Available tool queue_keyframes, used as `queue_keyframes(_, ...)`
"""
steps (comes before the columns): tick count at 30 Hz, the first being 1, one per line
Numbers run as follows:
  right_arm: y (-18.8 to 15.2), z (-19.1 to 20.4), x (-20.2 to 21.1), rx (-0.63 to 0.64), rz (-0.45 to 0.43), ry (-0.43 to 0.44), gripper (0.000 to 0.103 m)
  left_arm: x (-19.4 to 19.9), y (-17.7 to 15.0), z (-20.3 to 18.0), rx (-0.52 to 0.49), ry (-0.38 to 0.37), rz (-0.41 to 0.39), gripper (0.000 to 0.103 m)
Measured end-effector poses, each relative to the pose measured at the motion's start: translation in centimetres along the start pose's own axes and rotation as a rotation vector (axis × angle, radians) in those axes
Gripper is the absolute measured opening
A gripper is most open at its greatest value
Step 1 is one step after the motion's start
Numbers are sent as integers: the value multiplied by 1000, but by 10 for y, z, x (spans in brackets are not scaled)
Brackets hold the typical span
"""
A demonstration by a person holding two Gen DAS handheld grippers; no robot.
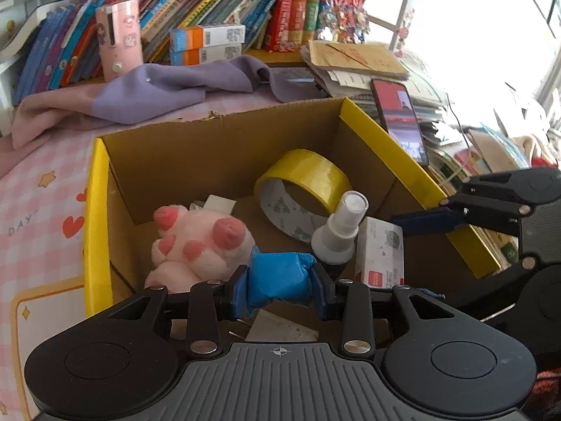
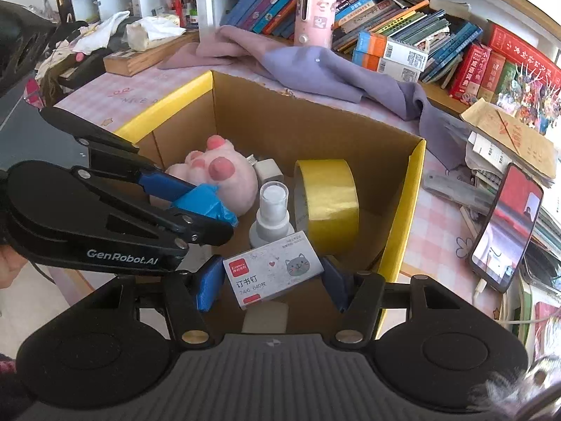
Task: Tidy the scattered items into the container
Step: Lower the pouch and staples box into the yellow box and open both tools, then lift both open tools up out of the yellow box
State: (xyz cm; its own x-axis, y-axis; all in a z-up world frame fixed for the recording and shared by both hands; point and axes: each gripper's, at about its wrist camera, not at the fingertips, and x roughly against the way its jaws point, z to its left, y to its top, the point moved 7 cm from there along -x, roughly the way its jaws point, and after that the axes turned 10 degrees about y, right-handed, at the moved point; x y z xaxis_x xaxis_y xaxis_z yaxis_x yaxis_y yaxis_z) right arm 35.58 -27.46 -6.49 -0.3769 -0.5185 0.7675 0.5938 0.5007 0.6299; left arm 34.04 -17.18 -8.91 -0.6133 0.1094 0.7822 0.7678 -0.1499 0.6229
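Observation:
A cardboard box with yellow taped edges stands on the pink checked table. Inside lie a pink plush paw, a roll of yellow tape and a white spray bottle. My left gripper hovers over the box's near side, shut on a crumpled blue wad. My right gripper is shut on a small staple box with a cat picture, just above the box floor beside the bottle. In the right wrist view the left gripper enters from the left, in front of the plush paw.
A phone with a lit screen leans on stacked papers right of the box. A purple cloth lies behind the box, with rows of books and a pink device beyond. A white plug sits inside the box.

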Motion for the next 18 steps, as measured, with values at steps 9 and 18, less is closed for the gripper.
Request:
queue_keyframes(9,-4,3,18,-45,-54,-20,67,35,-3,6,13,56,-91,64)
queue_keyframes(18,-11,27,48,-95,-141,-84,69,98,-25,13,64,132,-223,73)
